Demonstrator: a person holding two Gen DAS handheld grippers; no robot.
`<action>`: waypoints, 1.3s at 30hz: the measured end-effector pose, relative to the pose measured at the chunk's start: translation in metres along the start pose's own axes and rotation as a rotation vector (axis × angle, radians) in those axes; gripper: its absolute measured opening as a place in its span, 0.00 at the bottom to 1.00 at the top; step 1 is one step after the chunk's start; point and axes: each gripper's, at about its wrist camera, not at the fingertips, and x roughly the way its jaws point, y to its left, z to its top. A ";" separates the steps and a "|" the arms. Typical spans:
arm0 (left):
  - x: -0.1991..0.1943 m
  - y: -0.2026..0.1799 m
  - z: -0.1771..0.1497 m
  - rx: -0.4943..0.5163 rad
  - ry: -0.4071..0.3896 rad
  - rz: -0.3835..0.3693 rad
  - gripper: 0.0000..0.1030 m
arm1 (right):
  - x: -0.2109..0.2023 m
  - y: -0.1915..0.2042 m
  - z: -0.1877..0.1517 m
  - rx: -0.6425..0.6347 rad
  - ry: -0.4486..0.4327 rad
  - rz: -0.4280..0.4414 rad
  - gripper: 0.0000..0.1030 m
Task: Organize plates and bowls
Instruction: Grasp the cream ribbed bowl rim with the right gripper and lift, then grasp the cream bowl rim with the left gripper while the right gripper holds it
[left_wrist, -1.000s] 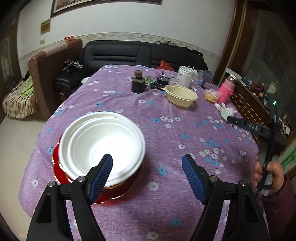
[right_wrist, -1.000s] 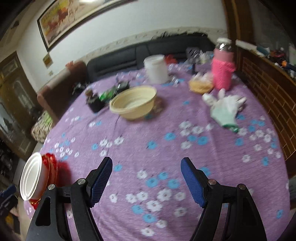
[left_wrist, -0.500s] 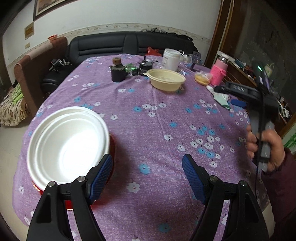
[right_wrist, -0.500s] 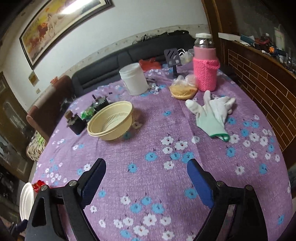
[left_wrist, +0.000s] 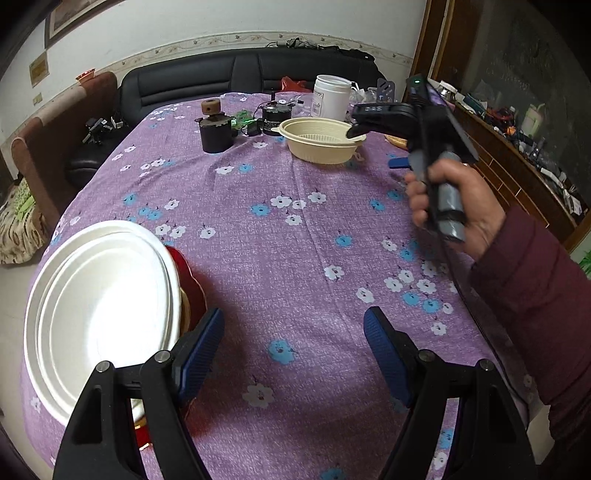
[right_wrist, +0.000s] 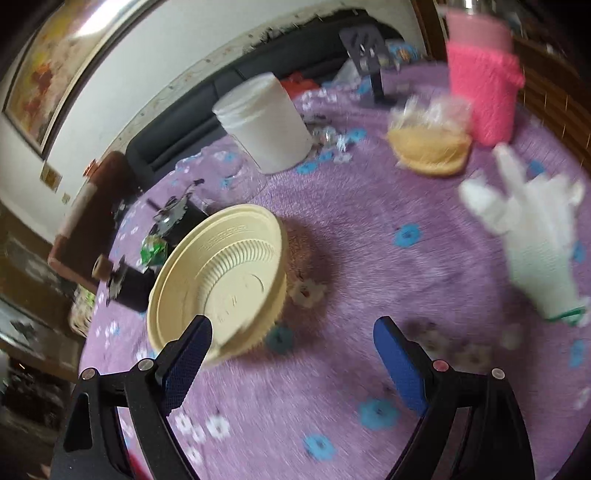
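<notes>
A stack of white bowls (left_wrist: 99, 314) sits on a red plate (left_wrist: 184, 280) at the near left of the purple flowered table (left_wrist: 295, 240). My left gripper (left_wrist: 293, 343) is open and empty, just right of the stack. A cream ribbed bowl (right_wrist: 218, 277) stands at the far side; it also shows in the left wrist view (left_wrist: 319, 138). My right gripper (right_wrist: 291, 354) is open and empty, its left finger close to the cream bowl's near rim. The right gripper's body (left_wrist: 413, 122) shows in the left wrist view beside that bowl.
A white tub (right_wrist: 266, 125), a pink-sleeved bottle (right_wrist: 484, 92), a bagged bun (right_wrist: 428, 147), a white glove (right_wrist: 532, 236) and dark motor parts (left_wrist: 216, 129) lie around the far side. A black sofa (left_wrist: 240, 77) stands behind the table.
My right gripper has moved forward and left, close up to the cream bowl. My left gripper has drifted right, away from the white bowl stack. Both stay open.
</notes>
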 end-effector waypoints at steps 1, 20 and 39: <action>0.002 0.000 0.001 -0.001 0.005 -0.002 0.75 | 0.007 0.000 0.001 0.015 0.014 0.006 0.85; 0.000 -0.007 -0.005 -0.040 0.030 -0.061 0.75 | -0.036 -0.035 -0.047 -0.017 0.196 0.143 0.16; 0.049 -0.024 0.048 -0.125 0.075 -0.100 0.75 | -0.101 -0.071 -0.114 -0.145 0.174 0.139 0.30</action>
